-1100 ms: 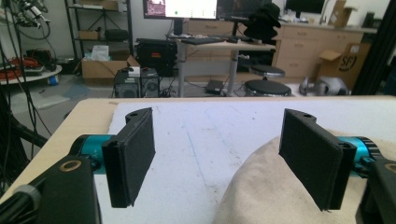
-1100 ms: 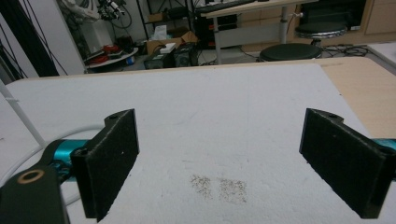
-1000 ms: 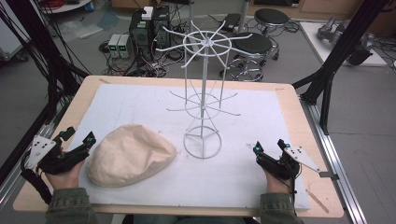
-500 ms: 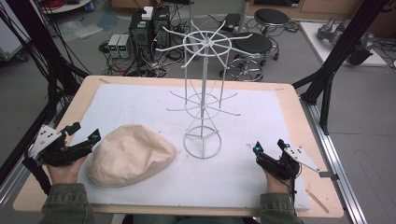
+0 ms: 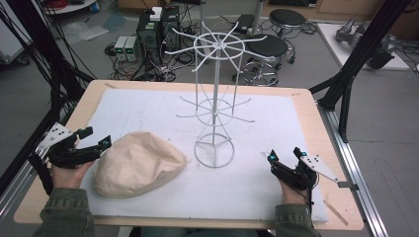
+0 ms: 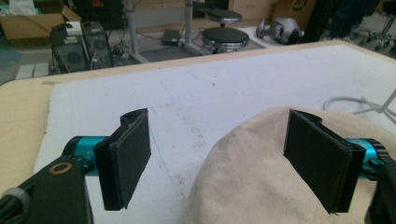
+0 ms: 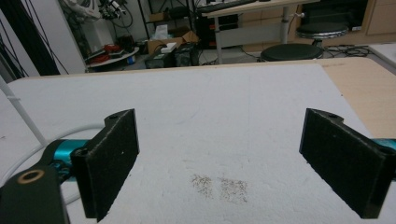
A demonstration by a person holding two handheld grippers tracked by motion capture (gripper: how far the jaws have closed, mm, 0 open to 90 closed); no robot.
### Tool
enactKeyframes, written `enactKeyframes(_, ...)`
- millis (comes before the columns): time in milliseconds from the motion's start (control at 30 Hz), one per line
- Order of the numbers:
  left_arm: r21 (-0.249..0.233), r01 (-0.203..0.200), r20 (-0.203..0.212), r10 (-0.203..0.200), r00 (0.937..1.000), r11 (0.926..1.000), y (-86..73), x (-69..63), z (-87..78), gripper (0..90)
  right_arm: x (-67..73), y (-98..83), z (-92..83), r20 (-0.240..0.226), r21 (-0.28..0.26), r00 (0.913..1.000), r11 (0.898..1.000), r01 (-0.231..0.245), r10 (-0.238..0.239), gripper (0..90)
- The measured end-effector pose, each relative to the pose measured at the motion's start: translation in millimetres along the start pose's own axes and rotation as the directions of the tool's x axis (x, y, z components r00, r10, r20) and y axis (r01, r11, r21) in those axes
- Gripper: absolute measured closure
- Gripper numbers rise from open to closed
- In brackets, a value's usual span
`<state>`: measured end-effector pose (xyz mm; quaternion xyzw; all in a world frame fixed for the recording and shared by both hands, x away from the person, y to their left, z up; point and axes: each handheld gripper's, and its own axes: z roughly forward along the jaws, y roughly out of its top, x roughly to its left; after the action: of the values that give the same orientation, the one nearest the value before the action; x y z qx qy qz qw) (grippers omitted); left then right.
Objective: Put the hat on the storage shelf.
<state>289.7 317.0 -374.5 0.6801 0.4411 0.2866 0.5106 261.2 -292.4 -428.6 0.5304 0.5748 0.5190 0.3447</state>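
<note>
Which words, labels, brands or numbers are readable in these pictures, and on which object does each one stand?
No text can be read with certainty.
Cardboard box behind the table, left gripper view: a dark printed mark, cut off and too blurred to read.
Computer cases on the floor: any labels are too small to read.
Cloth hat, wire rack, white mat: no writing.

The left gripper [image 5: 91, 143] and the right gripper [image 5: 284, 159] share 1 build: a black body, 2 flat rectangular black jaws faced with matte foam-like pads [image 6: 126, 156], and teal metal cylinders [image 6: 86, 142] behind them. Each carries a pale grey 3-cornered plate [image 5: 54, 134] dotted with small holes. A brass-ringed screw hole [image 7: 30, 176] marks the black bracket. Black cables trail back. Both sleeves [image 5: 64, 215] are olive-green fabric.
</note>
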Motion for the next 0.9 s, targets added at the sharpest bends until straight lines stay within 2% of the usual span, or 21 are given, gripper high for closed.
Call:
enactKeyframes(167, 0.017, -0.025, 0.017, 0.024, 0.9996, 0.9996, -0.1, -2.0, 4.1, 24.0, 0.0, 0.0, 0.2, 0.001, -0.001, 1.0000, 1.000, 0.002, -0.002, 10.9)
enactKeyframes(333, 0.031, -0.031, 0.024, 0.030, 0.9993, 0.9990, 0.6, -2.7, 7.5, 24.1, 0.8, -0.1, 0.0, -0.002, -0.002, 1.0000, 1.000, 0.002, -0.002, 11.0)
enactKeyframes(667, 0.099, -0.040, 0.059, 0.034, 0.9977, 0.9943, -2.6, -3.1, 20.4, 23.8, 0.9, -0.2, 0.3, -0.004, 0.001, 1.0000, 1.000, -0.001, 0.001, 11.0)
enactKeyframes(700, 0.114, -0.043, 0.067, 0.036, 0.9971, 0.9926, -3.2, -3.2, 22.6, 23.8, 0.8, -0.2, 0.3, -0.004, 0.002, 1.0000, 1.000, 0.000, 0.000, 10.9)
enactKeyframes(733, 0.147, -0.054, 0.082, 0.042, 0.9957, 0.9877, -5.1, -3.1, 27.7, 23.8, 0.9, -0.2, 0.2, -0.005, 0.001, 1.0000, 1.000, -0.001, 0.001, 11.0)
enactKeyframes(767, 0.147, -0.054, 0.082, 0.042, 0.9957, 0.9877, -5.1, -3.1, 27.7, 23.8, 0.9, -0.2, 0.1, -0.005, 0.001, 1.0000, 1.000, 0.000, 0.000, 11.0)
enactKeyframes(833, 0.186, -0.062, 0.095, 0.045, 0.9945, 0.9806, -7.6, -1.9, 33.9, 23.8, 0.8, -0.2, 0.1, -0.006, 0.003, 1.0000, 1.000, -0.001, 0.001, 11.0)
enactKeyframes(900, 0.193, -0.060, 0.098, 0.042, 0.9943, 0.9793, -8.0, -1.3, 35.4, 23.8, 0.9, -0.2, 0.4, -0.007, 0.002, 1.0000, 1.000, 0.000, 0.000, 11.0)
